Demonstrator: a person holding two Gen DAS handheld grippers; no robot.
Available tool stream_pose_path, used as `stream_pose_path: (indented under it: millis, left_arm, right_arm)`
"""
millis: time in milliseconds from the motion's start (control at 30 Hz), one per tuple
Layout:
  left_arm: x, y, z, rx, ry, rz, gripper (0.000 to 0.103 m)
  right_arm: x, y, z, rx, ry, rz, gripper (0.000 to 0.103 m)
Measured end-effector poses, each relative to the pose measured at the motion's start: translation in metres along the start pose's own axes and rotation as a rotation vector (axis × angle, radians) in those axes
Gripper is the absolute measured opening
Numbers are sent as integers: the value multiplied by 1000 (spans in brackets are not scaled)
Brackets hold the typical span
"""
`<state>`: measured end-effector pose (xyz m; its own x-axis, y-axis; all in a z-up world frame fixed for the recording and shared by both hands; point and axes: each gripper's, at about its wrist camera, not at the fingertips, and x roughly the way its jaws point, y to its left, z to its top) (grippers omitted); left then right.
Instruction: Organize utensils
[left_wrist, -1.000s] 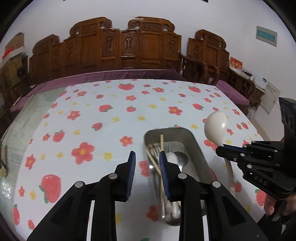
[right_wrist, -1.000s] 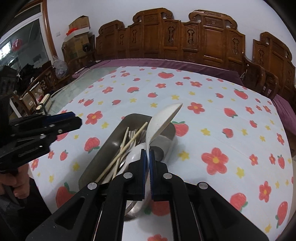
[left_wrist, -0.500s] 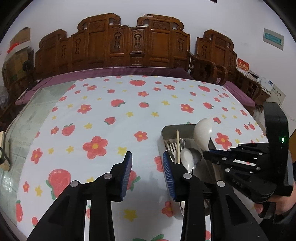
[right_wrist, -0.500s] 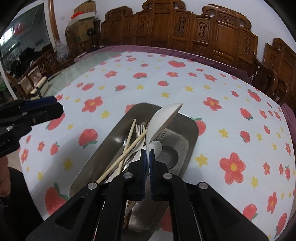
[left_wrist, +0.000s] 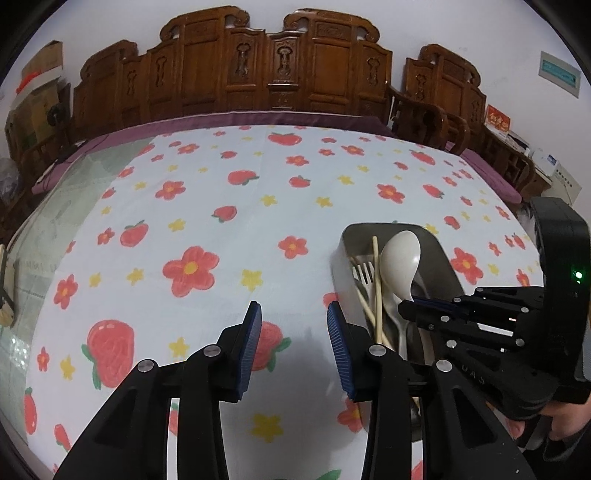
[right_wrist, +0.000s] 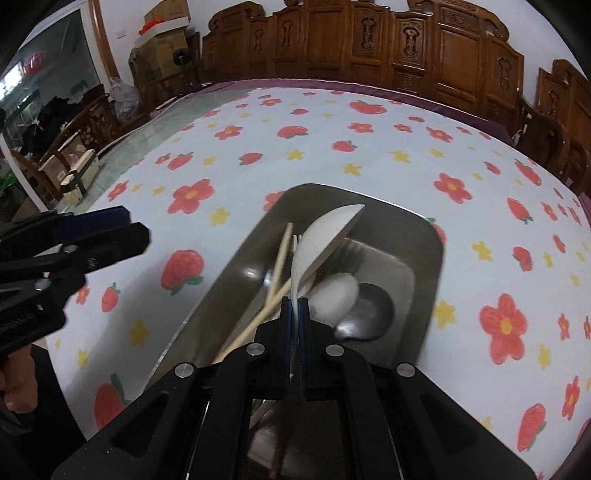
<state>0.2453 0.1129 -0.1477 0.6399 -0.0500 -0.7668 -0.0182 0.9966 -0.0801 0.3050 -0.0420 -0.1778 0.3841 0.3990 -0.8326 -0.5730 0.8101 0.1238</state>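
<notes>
Over tray (right_wrist: 424, 236): right hand-held gripper (right_wrist: 294, 314) tilted down (pinching spoon (right_wrist: 321, 240)).

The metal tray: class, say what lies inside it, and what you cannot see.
Inside the metal tray lie wooden chopsticks, a white fork, a white spoon and a metal spoon. The right gripper holds another white spoon over them. The handles' lower ends are hidden behind the gripper.

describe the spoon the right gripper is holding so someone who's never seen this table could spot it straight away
On the strawberry-and-flower tablecloth sits a grey metal tray of utensils. The off-white spoon is the one raised above it, its handle pinched in the shut right gripper. The other white spoon, the fork and the chopsticks lie in the tray.
</notes>
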Motion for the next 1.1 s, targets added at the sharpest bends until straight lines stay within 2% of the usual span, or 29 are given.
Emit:
stream_pose_path:
  millis: [133,467,733,800,967,1067,1100]
  left_arm:
    - [4,1,-1,-2,9,5,35]
    - [7,-5,-2,12,18,6,35]
    - [8,-8,-4,20,23,7,35]
    - [8,-9,-4,22,22,7,35]
    - [7,-13,-4,26,16,8,35]
    - [4,-18,-4,34,3,10,46]
    - [2,-19,-3,37,0,10,46]
  right_arm:
    - [4,1,-1,-19,8,-22,5]
    - [-3,-27,-5,-8,14,-79,5]
    - [-21,-37,-6,4,-26,-61,6]
    - [-30,-38,-9,7,-49,-59,13]
    - [-60,-42,-20,29,-121,-67,23]
    - [-77,-47,-28,63,-160,-72,28]
    - [-83,-48,-31,74,-171,-78,31]
